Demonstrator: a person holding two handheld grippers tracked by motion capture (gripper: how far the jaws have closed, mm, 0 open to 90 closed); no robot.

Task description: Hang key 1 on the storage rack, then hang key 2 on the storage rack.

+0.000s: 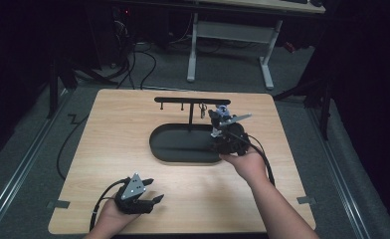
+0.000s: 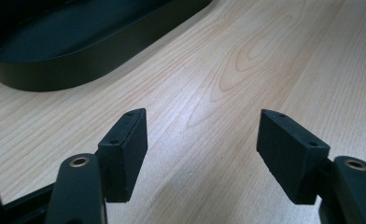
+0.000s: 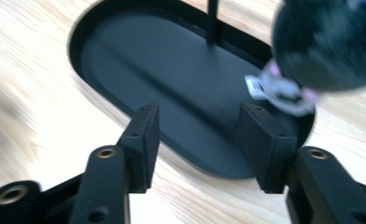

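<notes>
Your right gripper is over the oval black tray's right end, near the table's middle. Jaws stand partly apart w/ nothing between them; pads hang above the tray floor. A dark, blurry item w/ a grey-pink tag sits at the tray's right end, just past the jaws; can't tell what it is. The stand's post rises from the tray's back edge. Your left gripper rests near the table's front-left corner, jaws wide, empty.

Small dark plush toy, blurred, above oval black tray
</notes>
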